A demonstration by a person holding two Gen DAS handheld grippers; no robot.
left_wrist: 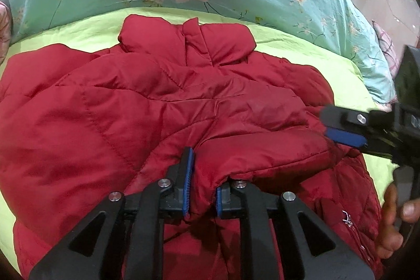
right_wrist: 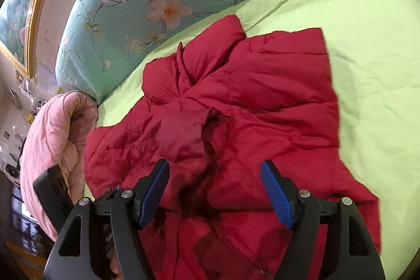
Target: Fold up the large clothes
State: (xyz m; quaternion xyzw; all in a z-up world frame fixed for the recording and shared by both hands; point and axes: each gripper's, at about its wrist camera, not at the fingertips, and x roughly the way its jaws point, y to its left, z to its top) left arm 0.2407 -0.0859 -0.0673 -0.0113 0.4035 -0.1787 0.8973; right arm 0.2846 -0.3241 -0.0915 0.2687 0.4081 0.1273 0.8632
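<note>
Red puffer jacket [left_wrist: 162, 101] partly folded | your left gripper [left_wrist: 202, 190] pinches its sleeve | right gripper [right_wrist: 215, 190] spread, empty | final folds remain

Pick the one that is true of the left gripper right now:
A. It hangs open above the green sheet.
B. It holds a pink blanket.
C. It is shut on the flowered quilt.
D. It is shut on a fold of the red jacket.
D: in the left wrist view the left gripper has a bunched fold of the red jacket pinched between its blue pads.
</note>
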